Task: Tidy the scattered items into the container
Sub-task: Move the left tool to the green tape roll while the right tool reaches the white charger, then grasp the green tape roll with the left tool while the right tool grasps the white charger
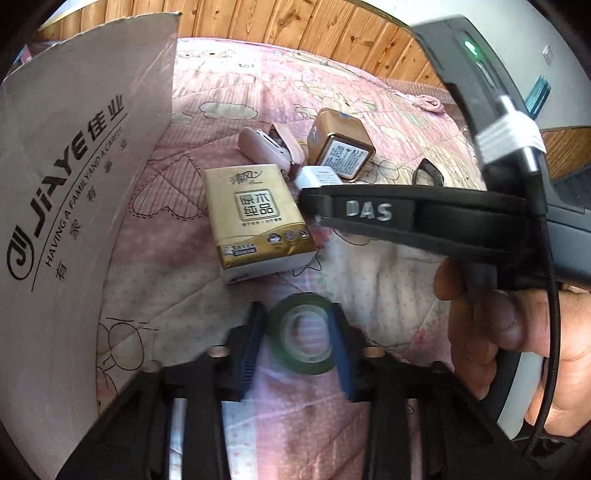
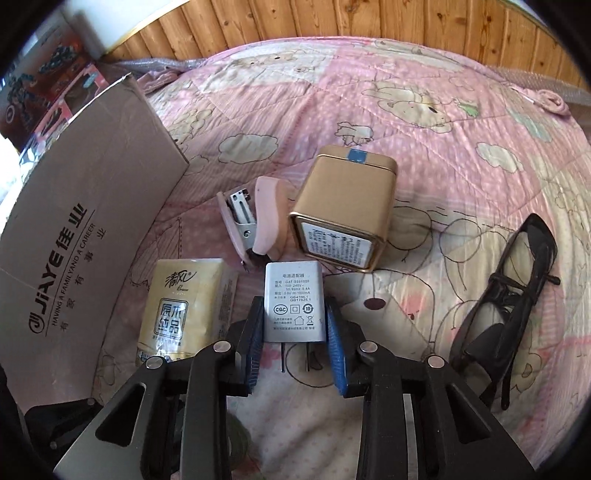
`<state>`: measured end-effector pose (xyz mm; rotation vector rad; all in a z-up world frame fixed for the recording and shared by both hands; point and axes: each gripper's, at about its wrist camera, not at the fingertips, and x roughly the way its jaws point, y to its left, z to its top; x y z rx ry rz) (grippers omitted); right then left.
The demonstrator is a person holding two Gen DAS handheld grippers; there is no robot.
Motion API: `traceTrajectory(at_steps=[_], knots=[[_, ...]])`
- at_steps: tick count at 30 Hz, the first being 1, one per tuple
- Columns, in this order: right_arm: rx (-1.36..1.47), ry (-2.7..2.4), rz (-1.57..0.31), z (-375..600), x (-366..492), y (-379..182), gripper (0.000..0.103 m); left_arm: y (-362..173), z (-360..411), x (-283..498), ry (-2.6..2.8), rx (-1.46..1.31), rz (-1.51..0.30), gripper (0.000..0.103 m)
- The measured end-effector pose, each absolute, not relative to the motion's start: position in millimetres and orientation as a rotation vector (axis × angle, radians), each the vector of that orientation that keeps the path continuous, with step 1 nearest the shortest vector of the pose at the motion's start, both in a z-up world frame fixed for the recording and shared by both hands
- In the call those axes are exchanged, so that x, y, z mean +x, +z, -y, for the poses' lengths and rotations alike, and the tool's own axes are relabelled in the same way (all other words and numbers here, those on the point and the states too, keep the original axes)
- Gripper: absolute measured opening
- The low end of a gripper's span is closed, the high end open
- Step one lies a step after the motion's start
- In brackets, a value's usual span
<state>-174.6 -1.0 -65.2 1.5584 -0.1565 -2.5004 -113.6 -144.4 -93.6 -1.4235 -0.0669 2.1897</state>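
Note:
The green tape roll sits between the blue pads of my left gripper, which is shut on it just above the pink bedspread. My right gripper is shut on the white power adapter, prongs toward the camera, pads against both its sides. In the left wrist view the adapter shows just past the right gripper's black finger. The cardboard box stands at the left, also seen as the box from the right wrist. The tape roll shows dimly under the right gripper.
On the bedspread lie a gold tissue pack, a pink stapler, a gold tin on its side and black glasses. A hand holds the right gripper's handle. Wooden panelling runs behind the bed.

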Motion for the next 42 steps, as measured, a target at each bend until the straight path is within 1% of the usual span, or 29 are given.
traceTrajectory(at_steps=[4,5,6,7,9,11,13,15,16,17,23,34,42], knots=[[1.574,-2.5,0.304,-15.5,-164.3,-59.5,0.032,-87.4,150.4,-111.0,2.181,-1.428,0.072,0.017],[1.584,-2.498,0.332,-18.5,-160.9,-59.5,0.032,-87.3,150.6,-110.4,2.174,-1.439,0.073,0.019],[1.592,-2.495,0.357,-21.1,-157.2,-59.3,0.032,-89.9,151.2,-110.4,2.164,-1.459,0.075,0.022],[1.597,-2.494,0.374,-22.7,-153.3,-58.5,0.032,-92.9,150.0,-111.7,2.156,-1.476,0.077,0.029],[1.596,-2.495,0.38,-22.2,-146.1,-56.1,0.032,-92.0,148.3,-109.7,2.159,-1.467,0.089,0.038],[1.593,-2.498,0.379,-19.0,-138.9,-55.4,0.032,-91.5,146.2,-105.1,2.155,-1.46,0.106,0.052],[1.597,-2.497,0.369,-16.1,-132.0,-56.8,0.032,-95.1,135.8,-101.9,2.167,-1.439,0.054,0.056],[1.607,-2.5,0.365,-15.2,-127.3,-58.9,0.032,-95.4,123.2,-98.3,2.202,-1.397,-0.076,0.055],[1.611,-2.503,0.365,-15.9,-125.1,-59.2,0.032,-95.5,118.6,-96.9,2.22,-1.377,-0.132,0.05],[1.612,-2.509,0.37,-17.2,-123.3,-58.5,0.032,-95.5,117.3,-95.7,2.232,-1.364,-0.152,0.05],[1.581,-2.521,0.405,-22.6,-110.3,-47.4,0.032,-86.6,132.6,-90.2,2.241,-1.383,-0.09,0.049],[1.56,-2.513,0.422,-17.1,-81.4,-38.9,0.032,-67.0,129.5,-69.7,2.26,-1.406,-0.13,0.049],[1.554,-2.523,0.419,-16.3,-59.6,-34.6,0.032,-55.1,128.0,-55.3,2.248,-1.39,-0.125,0.049]])
